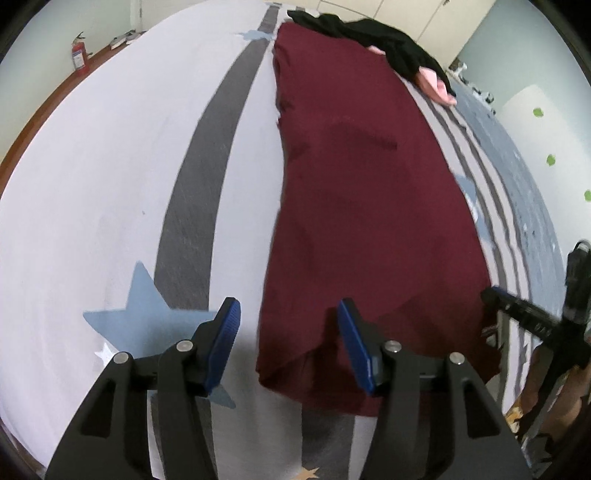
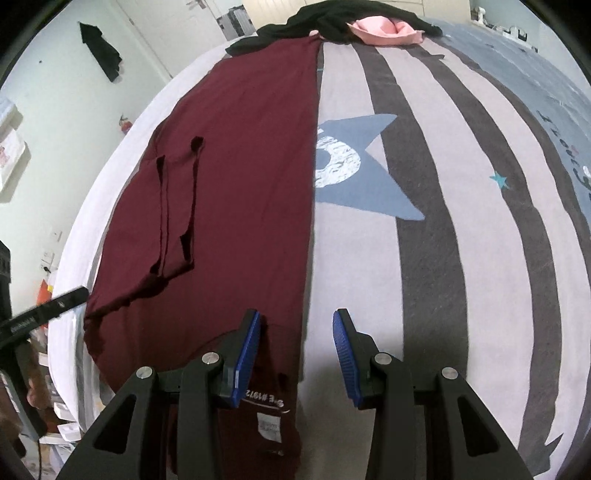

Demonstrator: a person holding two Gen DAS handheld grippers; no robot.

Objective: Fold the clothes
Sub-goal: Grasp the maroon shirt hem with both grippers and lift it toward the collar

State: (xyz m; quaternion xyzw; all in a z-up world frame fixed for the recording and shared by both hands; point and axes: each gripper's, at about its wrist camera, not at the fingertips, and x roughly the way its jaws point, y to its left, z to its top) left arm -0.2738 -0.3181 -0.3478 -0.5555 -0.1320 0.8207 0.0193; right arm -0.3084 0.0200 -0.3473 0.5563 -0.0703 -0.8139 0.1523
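A maroon garment [image 1: 369, 192] lies flat in a long folded strip on the striped bed cover [image 1: 110, 166]. It also shows in the right wrist view [image 2: 243, 177], with a sleeve folded onto it at the left and its neck label near my fingers. My left gripper [image 1: 288, 343] is open and empty, hovering over the garment's near left edge. My right gripper [image 2: 297, 354] is open and empty, above the garment's right edge at the collar end. The right gripper shows at the far right of the left wrist view [image 1: 517, 310].
A pile of black and pink clothes [image 2: 354, 22] lies at the far end of the bed. The bed cover [image 2: 461, 221] has grey stripes and blue stars. A red fire extinguisher [image 1: 78, 55] stands by the wall. Clutter sits beside the bed [image 2: 48, 295].
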